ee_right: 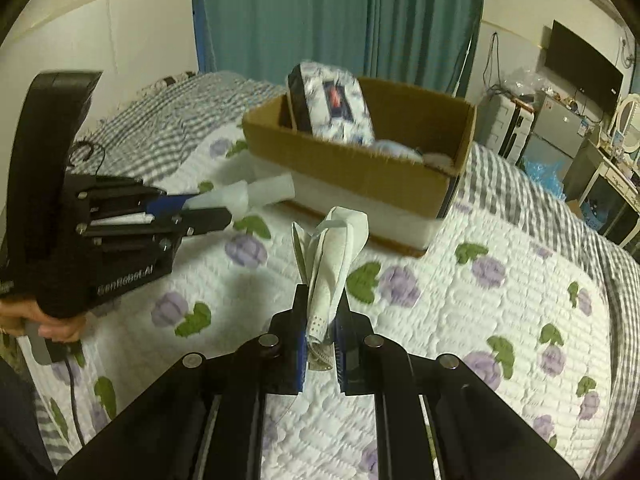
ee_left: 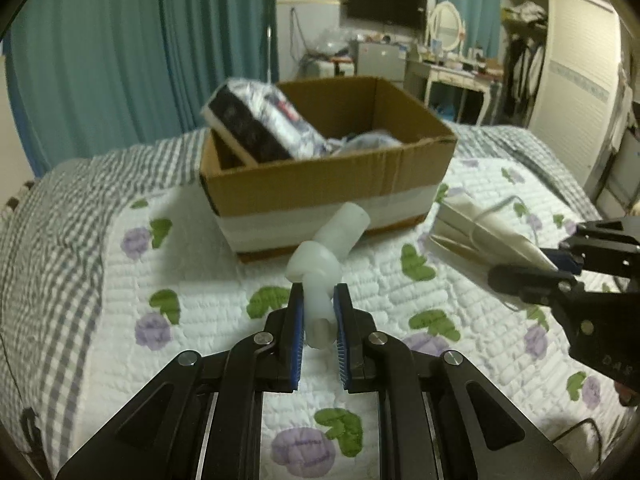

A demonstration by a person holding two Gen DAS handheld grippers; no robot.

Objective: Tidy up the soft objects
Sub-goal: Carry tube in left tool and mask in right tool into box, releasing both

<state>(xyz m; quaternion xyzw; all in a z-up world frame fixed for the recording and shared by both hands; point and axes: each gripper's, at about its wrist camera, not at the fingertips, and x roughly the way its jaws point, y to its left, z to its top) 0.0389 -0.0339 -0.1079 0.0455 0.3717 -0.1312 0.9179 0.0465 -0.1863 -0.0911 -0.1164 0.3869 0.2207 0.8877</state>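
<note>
My left gripper (ee_left: pixel 319 298) is shut on a knotted white foam sheet (ee_left: pixel 326 254) and holds it above the quilt, in front of the cardboard box (ee_left: pixel 320 180). My right gripper (ee_right: pixel 322 304) is shut on a folded white face mask (ee_right: pixel 334 256), also held above the quilt and near the box (ee_right: pixel 360 168). The box holds a plastic-wrapped pack of tissues (ee_left: pixel 260 120) that leans on its left wall, and other soft items. In the right wrist view the left gripper (ee_right: pixel 192 208) with the foam (ee_right: pixel 256 194) is at the left. In the left wrist view the right gripper (ee_left: pixel 556 268) holds the mask (ee_left: pixel 488 228) at the right.
The bed is covered by a white quilt with purple flowers (ee_left: pixel 160 320) over a grey checked blanket (ee_left: pixel 60 220). Teal curtains (ee_left: pixel 120 40) hang behind. A dressing table (ee_left: pixel 456 68), a TV (ee_left: pixel 386 6) and a wardrobe (ee_left: pixel 560 60) stand at the far right.
</note>
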